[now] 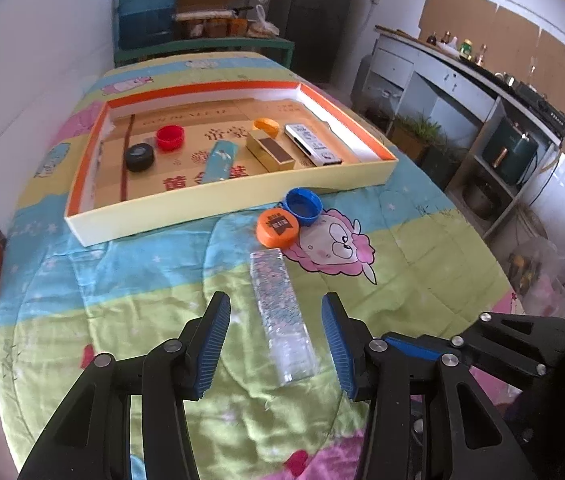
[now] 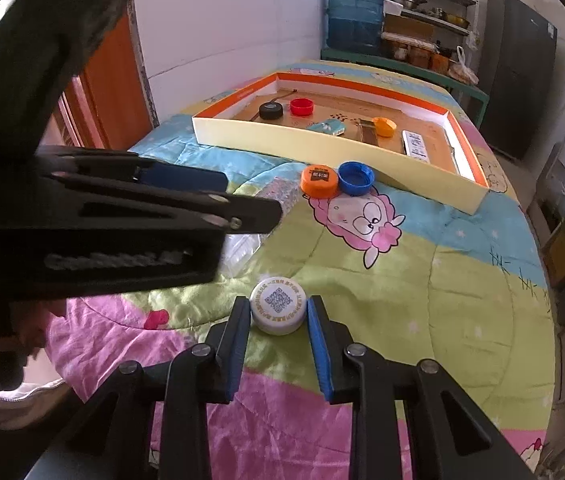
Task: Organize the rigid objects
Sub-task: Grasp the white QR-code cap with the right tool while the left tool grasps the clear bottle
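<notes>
A clear plastic box (image 1: 282, 316) lies on the quilt between the open jaws of my left gripper (image 1: 276, 314), which do not touch it. My right gripper (image 2: 278, 312) is shut on a white cap with a QR code (image 2: 277, 308) that rests on the quilt. An orange cap (image 1: 277, 227) and a blue cap (image 1: 303, 206) lie together just in front of the shallow cardboard tray (image 1: 222, 196); they also show in the right wrist view, orange cap (image 2: 319, 181), blue cap (image 2: 356, 177). The tray (image 2: 322, 142) holds a black cap (image 1: 139, 157), a red cap (image 1: 170, 137), an orange cap (image 1: 266, 125) and small boxes.
The table is covered by a cartoon quilt (image 1: 402, 264). The left gripper's body (image 2: 102, 224) fills the left of the right wrist view, over the clear box (image 2: 278, 192). A wall runs along the left, shelves with a water jug (image 1: 146, 8) stand behind, and a counter (image 1: 462, 76) is to the right.
</notes>
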A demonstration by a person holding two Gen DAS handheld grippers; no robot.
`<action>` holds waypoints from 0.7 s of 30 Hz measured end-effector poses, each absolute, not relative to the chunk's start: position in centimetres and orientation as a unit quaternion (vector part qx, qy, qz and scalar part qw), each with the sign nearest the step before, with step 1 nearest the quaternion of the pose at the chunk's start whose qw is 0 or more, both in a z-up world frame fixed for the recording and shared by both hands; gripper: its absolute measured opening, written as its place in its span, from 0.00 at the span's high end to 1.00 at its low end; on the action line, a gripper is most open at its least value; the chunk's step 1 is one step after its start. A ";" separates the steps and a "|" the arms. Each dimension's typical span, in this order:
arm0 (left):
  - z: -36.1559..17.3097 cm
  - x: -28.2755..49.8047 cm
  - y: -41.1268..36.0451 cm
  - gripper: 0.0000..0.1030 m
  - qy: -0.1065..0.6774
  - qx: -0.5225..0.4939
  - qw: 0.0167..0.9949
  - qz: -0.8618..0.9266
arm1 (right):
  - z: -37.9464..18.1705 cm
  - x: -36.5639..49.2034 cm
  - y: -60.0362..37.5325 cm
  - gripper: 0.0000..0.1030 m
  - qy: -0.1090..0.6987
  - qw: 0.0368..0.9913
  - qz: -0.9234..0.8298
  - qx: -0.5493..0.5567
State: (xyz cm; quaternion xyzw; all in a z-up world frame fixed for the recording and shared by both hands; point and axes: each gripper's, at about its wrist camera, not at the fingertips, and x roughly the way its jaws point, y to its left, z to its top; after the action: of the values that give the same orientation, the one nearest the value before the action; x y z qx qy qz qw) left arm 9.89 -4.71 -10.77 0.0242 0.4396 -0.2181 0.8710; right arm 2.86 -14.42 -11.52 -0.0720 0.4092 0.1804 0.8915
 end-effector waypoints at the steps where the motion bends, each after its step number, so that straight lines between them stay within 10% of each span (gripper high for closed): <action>1: -10.9 10.0 -4.9 0.52 0.442 0.025 0.870 -0.217 | -11.4 2.7 -14.5 0.71 0.408 0.892 0.179 -0.071; 21: -11.6 10.2 -4.5 0.80 0.442 0.011 0.873 -0.208 | -11.0 2.7 -15.7 0.71 0.401 0.899 0.172 -0.043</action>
State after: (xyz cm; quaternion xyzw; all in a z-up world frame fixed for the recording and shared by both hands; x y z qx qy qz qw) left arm 10.18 -4.47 -11.56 0.0110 0.4415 -0.2080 0.8727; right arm 2.66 -15.67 -10.97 -0.0427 0.4013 0.1724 0.8986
